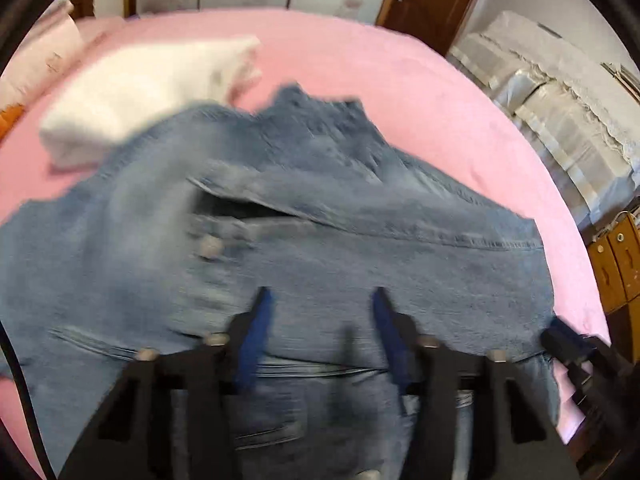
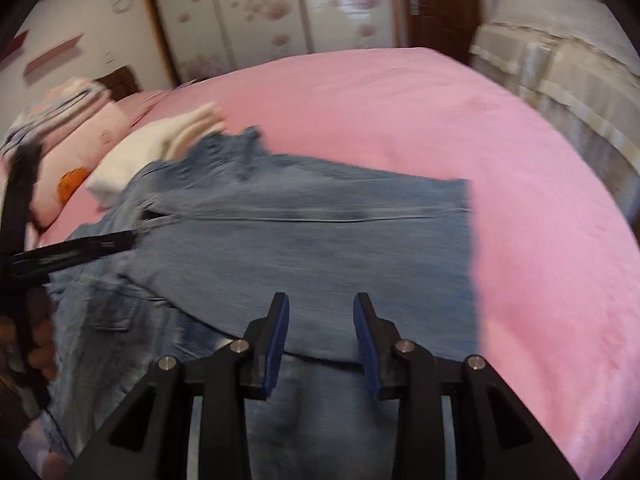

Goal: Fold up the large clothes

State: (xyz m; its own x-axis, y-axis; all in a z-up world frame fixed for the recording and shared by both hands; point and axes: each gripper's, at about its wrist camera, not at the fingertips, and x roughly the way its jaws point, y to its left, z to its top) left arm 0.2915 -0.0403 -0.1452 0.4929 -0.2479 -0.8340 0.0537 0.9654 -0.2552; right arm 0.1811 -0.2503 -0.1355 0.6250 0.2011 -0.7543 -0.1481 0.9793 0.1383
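The denim jeans (image 2: 304, 240) lie partly folded on the pink bed (image 2: 520, 200). Left gripper (image 1: 322, 300) and right gripper (image 2: 320, 308) hover with fingers apart, empty. The thick fold may spring open if not pressed flat.

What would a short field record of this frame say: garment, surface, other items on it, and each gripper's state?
garment: blue denim jeans, folded over, lying flat
surface: pink bedsheet
other items: folded white cloth beyond the jeans; pink pillow at the bed's head
left gripper: open, above the denim, nothing between its fingers
right gripper: open, above the denim, nothing held
image quality: motion blur in both views
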